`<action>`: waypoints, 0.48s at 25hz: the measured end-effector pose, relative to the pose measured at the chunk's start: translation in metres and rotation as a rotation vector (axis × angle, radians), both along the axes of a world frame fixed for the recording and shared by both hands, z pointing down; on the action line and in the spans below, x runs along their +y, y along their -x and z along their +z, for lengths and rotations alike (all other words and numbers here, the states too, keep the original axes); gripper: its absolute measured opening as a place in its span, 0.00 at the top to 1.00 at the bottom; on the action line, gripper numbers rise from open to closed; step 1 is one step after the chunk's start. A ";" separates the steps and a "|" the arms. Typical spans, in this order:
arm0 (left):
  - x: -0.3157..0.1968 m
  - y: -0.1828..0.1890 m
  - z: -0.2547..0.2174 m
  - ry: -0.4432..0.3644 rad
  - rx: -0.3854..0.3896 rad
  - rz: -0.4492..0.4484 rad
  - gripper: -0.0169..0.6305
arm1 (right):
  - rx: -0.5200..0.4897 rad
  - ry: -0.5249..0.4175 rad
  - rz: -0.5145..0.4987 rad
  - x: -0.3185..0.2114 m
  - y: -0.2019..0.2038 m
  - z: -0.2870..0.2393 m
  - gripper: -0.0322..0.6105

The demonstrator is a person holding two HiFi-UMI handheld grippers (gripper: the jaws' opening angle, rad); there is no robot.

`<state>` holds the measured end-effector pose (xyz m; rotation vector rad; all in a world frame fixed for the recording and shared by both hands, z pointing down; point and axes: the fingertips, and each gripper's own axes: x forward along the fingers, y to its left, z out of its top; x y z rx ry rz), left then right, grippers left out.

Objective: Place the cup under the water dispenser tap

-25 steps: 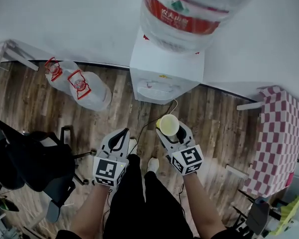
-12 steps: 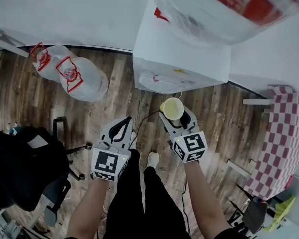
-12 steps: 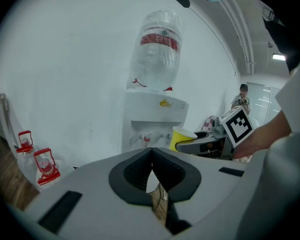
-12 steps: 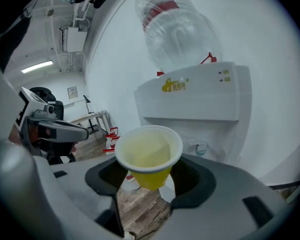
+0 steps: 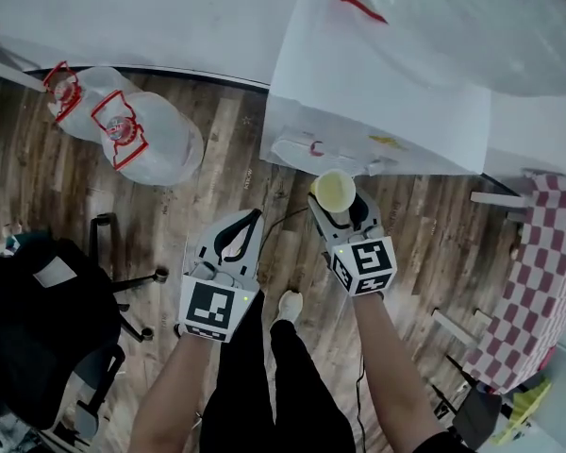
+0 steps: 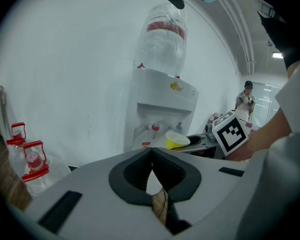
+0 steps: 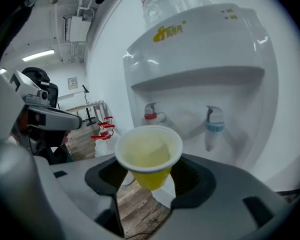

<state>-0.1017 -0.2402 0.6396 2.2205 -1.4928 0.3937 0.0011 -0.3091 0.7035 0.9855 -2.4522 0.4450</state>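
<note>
Right hand-held gripper (image 7: 150, 180): clamped on the lower body of a yellow paper cup (image 7: 149, 154); holds it upright, mouth up, apparently empty. Left hand-held gripper (image 6: 151, 153): jaws together, nothing between them; hangs beside the right one in the head view, farther from the machine. Marker cube (image 5: 366, 265) on each unit: black-and-white square pattern, no text. Cup location: in the air just in front of the white water dispenser (image 7: 200, 59), facing its tap recess; lines up nearer the red tap (image 7: 151, 115) than the blue tap (image 7: 214, 124) in the right gripper view; touches neither. Task status, as a judgement: pick-up done, approach well advanced, placement not yet made. Left to do: carry the cup into the recess, centre it under one spout, set it down, spread the jaws, back away without tipping it. Writing: gold logo (image 7: 169, 32) on the dispenser front, an emblem plus a few characters, too distorted to read; small yellow marks higher up, illegible. Bottle (image 6: 162, 39) inverted on top: red band label, print unreadable. Spare bottles (image 5: 132, 135) lying on the wooden floor (image 5: 57, 196) to the left: red handles, red-bordered labels, text too small. Right edge: table (image 5: 538, 272) under a red-and-white checked cloth, no lettering.
</note>
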 end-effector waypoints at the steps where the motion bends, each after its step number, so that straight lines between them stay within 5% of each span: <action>1: -0.002 0.001 0.006 -0.002 -0.007 0.003 0.95 | 0.002 -0.001 -0.003 -0.002 0.003 0.007 0.53; 12: -0.015 0.017 0.056 -0.001 -0.004 -0.020 0.95 | 0.042 -0.002 -0.026 -0.029 0.022 0.076 0.52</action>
